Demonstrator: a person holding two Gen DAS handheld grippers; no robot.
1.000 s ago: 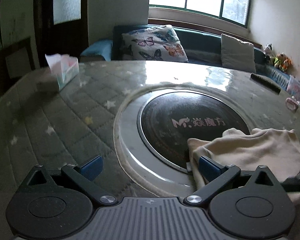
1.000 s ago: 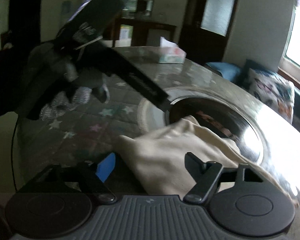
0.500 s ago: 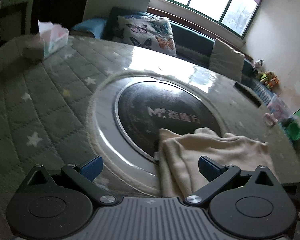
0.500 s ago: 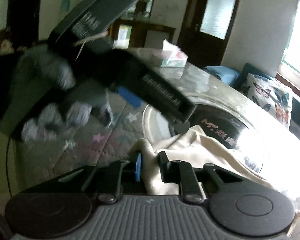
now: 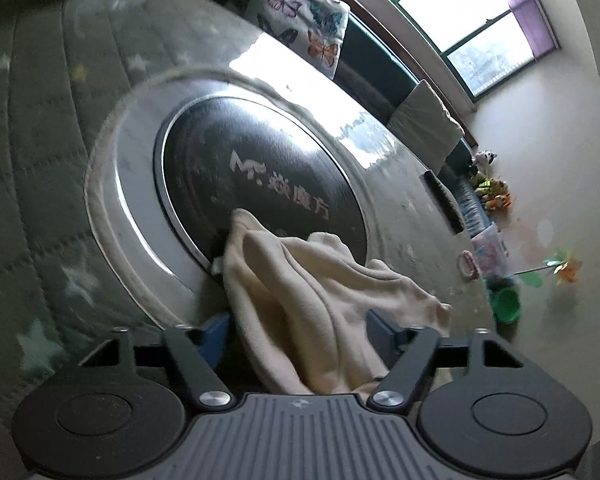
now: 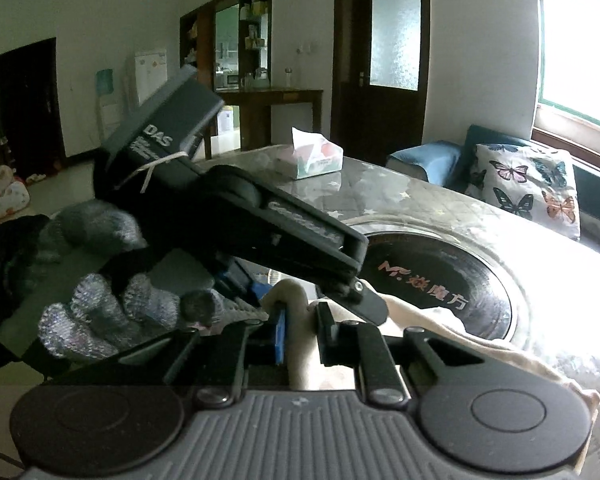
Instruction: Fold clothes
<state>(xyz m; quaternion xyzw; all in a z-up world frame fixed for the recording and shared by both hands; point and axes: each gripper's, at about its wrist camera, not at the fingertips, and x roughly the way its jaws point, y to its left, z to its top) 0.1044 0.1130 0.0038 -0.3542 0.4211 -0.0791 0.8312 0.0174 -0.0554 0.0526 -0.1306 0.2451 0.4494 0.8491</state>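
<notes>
A cream cloth point(image 5: 308, 292) lies bunched on the table by the round black hotplate point(image 5: 260, 176). My left gripper point(image 5: 300, 332) is open, with the cloth running up between its two fingers. My right gripper point(image 6: 302, 330) is shut on a fold of the cream cloth point(image 6: 296, 344). The left gripper's body and the gloved hand point(image 6: 112, 292) that holds it show in the right wrist view, just above and left of the right gripper.
The table has a grey quilted star cover point(image 5: 32, 128) under glass. A tissue box point(image 6: 317, 158) stands at the far side. A sofa with a butterfly cushion point(image 6: 528, 188) is behind. A pink case point(image 5: 470, 266) and a dark remote point(image 5: 444, 200) lie near the table's right edge.
My right gripper has closed on the cloth's edge and lifted it. My left gripper has tilted and moved over the cloth, which now lies between its open fingers.
</notes>
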